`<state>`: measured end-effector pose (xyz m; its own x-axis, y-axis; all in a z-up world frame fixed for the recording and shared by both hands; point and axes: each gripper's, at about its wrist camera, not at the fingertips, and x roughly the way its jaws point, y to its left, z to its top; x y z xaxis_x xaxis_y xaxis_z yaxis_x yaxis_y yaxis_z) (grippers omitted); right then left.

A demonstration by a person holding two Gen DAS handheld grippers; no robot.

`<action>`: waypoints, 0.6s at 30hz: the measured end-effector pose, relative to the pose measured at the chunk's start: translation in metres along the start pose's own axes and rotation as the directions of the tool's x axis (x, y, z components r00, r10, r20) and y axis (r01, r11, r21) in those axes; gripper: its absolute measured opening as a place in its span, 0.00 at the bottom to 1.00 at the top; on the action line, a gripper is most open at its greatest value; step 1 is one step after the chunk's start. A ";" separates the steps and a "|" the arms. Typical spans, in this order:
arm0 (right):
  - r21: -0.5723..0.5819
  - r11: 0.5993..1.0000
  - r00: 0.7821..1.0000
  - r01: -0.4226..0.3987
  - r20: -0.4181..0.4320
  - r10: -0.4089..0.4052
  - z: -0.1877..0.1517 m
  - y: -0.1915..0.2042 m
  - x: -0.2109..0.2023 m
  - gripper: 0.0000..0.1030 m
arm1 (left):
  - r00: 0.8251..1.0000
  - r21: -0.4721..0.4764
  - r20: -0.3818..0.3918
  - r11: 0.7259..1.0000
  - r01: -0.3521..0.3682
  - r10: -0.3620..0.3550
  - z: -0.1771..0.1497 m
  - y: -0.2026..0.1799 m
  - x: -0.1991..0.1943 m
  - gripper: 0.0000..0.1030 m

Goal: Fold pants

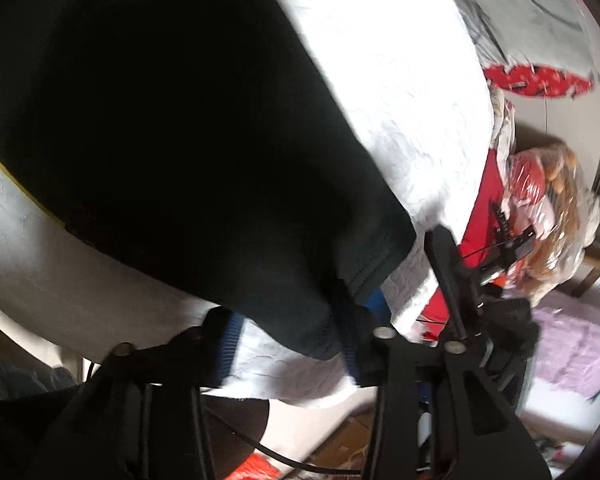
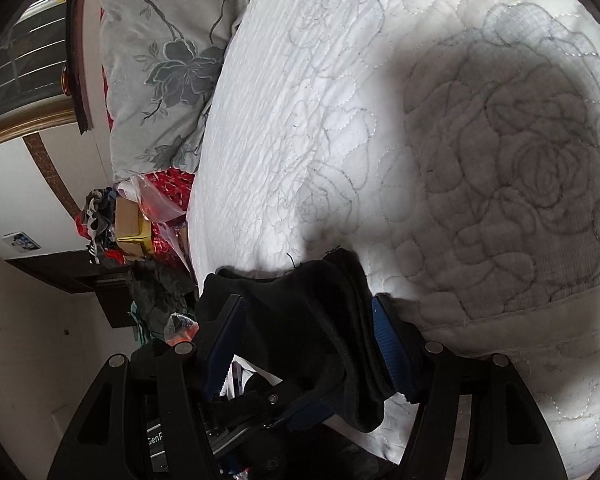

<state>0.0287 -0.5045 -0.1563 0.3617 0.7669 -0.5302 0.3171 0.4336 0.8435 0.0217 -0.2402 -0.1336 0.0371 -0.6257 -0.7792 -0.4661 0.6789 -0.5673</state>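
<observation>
Your left gripper (image 1: 296,328) had its blue pads closed on the hem of the pants (image 1: 148,128), the jaws only a little apart with the dark cloth pinched between them. From that pinch the pants spread up and away over the white quilt (image 1: 400,92), filling most of the left wrist view (too dark there to make out folds or legs).

Your right gripper (image 2: 308,332) stood wider, yet a thick bunch of the same pants (image 2: 320,304) filled the gap, pressed between the blue pads (image 2: 388,344), so it had hold of the cloth too. That bunch sat at the quilt's (image 2: 340,120) near edge, just off the stitched rose pattern. A grey flowered pillow (image 2: 168,60) lay at the far end of the bed, and a clutter of boxes and bags (image 2: 132,228) stood beside the bed.
</observation>
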 end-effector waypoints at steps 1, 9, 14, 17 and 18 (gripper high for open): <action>-0.003 1.000 1.000 0.008 0.002 -0.008 0.000 0.000 0.000 0.60 | 1.000 -0.014 -0.025 1.000 0.017 -0.018 0.004 0.004 0.000 0.28; -0.019 0.996 0.996 0.082 0.026 -0.081 -0.004 -0.006 0.004 0.14 | 0.990 0.010 -0.115 0.996 0.083 -0.081 0.014 0.000 -0.001 0.12; -0.043 0.994 0.994 0.099 0.051 -0.097 -0.007 0.002 0.000 0.13 | 0.979 0.009 -0.162 0.992 0.126 -0.123 0.020 -0.002 -0.002 0.11; -0.059 0.994 0.993 0.097 0.075 -0.092 -0.010 0.010 -0.003 0.13 | 0.977 0.027 -0.169 0.990 0.137 -0.131 0.019 -0.005 -0.006 0.11; -0.063 0.993 0.993 0.096 0.077 -0.091 -0.011 0.013 -0.003 0.12 | 0.976 0.026 -0.173 0.990 0.141 -0.135 0.020 -0.004 -0.007 0.11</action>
<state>0.0220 -0.4957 -0.1429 0.3982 0.6853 -0.6098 0.2945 0.5340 0.7925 0.0408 -0.2310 -0.1307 -0.0535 -0.7682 -0.6379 -0.4333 0.5934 -0.6783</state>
